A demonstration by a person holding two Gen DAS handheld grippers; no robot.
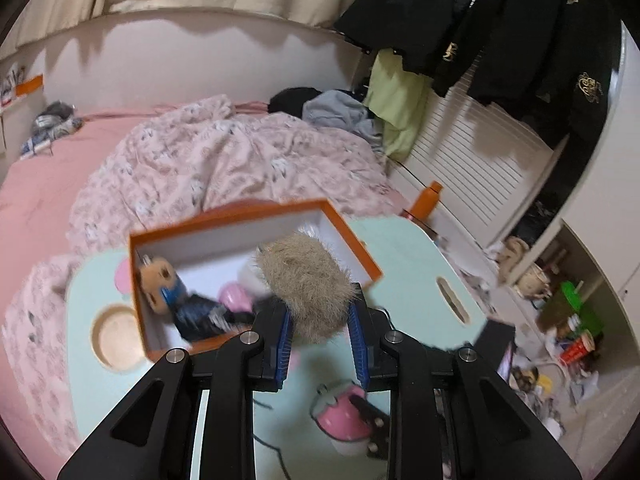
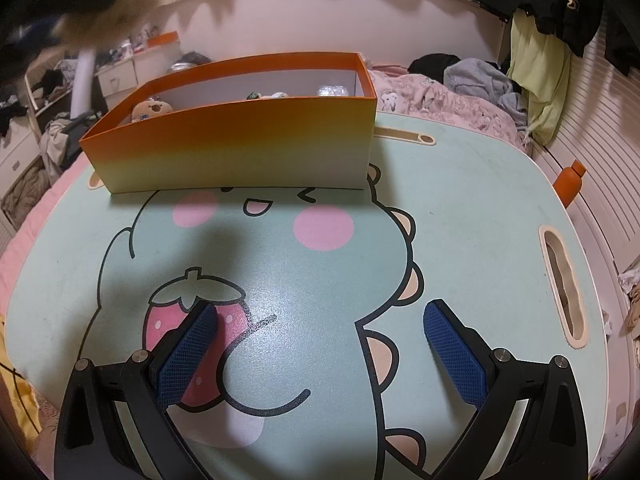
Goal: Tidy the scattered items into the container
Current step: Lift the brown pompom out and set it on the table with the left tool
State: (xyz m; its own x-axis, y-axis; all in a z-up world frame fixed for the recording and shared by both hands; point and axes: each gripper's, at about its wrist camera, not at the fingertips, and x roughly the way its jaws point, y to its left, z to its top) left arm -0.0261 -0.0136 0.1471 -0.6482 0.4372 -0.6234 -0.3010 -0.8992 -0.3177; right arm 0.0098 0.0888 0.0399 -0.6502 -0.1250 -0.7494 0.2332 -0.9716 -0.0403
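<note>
Left hand-held gripper (image 1: 320,330): clenched on one tan furry plush item (image 1: 306,286), shaggy, rounded, blurred; held above the near edge of the orange box (image 1: 256,210).

Orange box: one, open-topped, white inside, orange fading to pale yellow on the outer wall; resting on the mint-green desk (image 2: 460,216) printed with a cartoon dinosaur and a strawberry.

Box contents, left wrist view: one brown-headed doll in blue clothing (image 1: 176,292), lying on its side; one pink rounded item (image 1: 234,296) beside it. Further small items visible over the rim in the right wrist view, too small to identify.

Right hand-held gripper (image 2: 320,344): released, blue pads (image 2: 188,354) spread wide, nothing between them, low over the desk.

One pink-and-white object (image 1: 344,416) on the desk below the left hand-held gripper.
</note>
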